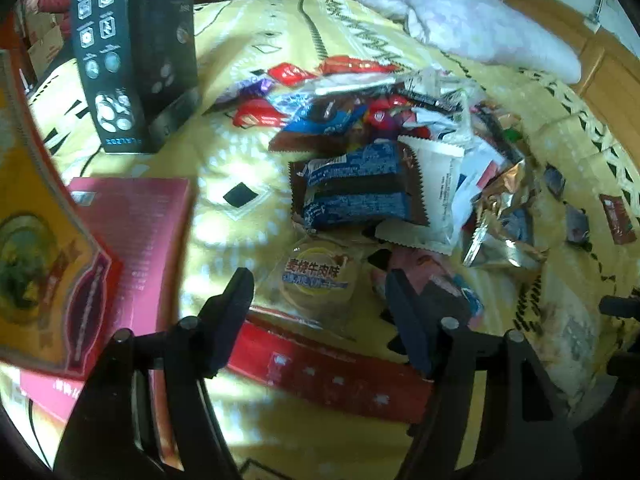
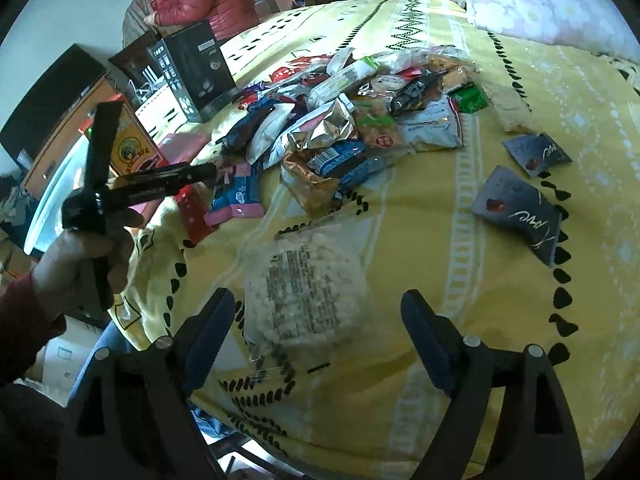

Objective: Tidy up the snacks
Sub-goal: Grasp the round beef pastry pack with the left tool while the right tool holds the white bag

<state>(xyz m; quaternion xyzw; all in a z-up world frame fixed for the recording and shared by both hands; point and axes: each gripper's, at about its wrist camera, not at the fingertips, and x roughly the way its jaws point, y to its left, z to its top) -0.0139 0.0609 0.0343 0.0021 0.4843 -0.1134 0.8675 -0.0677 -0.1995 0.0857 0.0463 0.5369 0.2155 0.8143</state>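
A heap of mixed snack packets [image 1: 380, 128] lies on a yellow patterned bedspread [image 1: 240, 60]; it also shows in the right wrist view [image 2: 340, 120]. My left gripper [image 1: 320, 292] is open, its jaws either side of a clear round-biscuit packet [image 1: 320, 276], with a red flat box [image 1: 332, 376] just below. My right gripper [image 2: 320, 312] is open over a clear packet of white rice snacks [image 2: 304, 292]. The left gripper's body [image 2: 160, 184] shows in the right wrist view, held in a hand.
A black box [image 1: 132, 52] stands at the back left. A pink box [image 1: 132, 240] and an orange box [image 1: 36, 264] lie at the left. Two grey chocolate packets [image 2: 516, 208] lie at the right. A pink quilt [image 1: 480, 28] is at the back.
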